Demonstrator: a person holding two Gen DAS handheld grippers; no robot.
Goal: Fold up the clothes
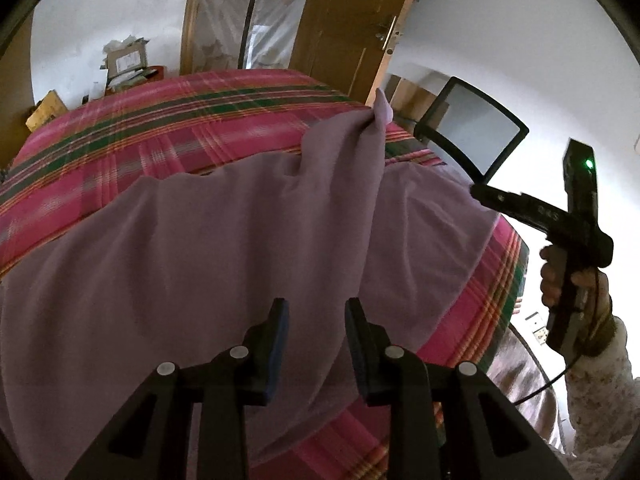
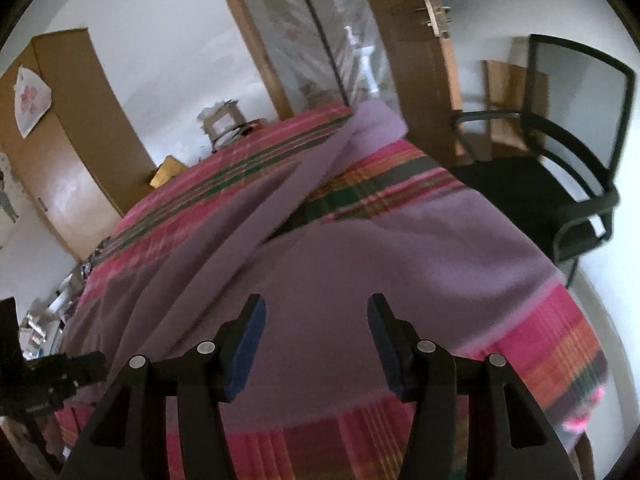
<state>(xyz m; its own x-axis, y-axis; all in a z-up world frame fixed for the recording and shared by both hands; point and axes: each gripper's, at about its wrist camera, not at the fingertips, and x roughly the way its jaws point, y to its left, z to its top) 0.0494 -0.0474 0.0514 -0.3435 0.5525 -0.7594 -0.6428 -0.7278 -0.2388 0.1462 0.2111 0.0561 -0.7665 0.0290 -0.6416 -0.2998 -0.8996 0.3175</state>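
Directly below both grippers, the mauve garment (image 1: 208,248) lay spread on the plaid bedcover (image 1: 120,132), one long strip reaching away. Left gripper (image 1: 317,320) and right gripper (image 2: 316,320) hovered spread, empty; neither nearer.

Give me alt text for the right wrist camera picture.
An open right hand-held gripper hovers over a mauve garment spread on a pink plaid bedcover, with nothing between its fingers. A black chair stands beside the bed, before a wooden door.

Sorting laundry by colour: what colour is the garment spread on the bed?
Plain lilac purple garment, no pattern, seen best in the right wrist view.
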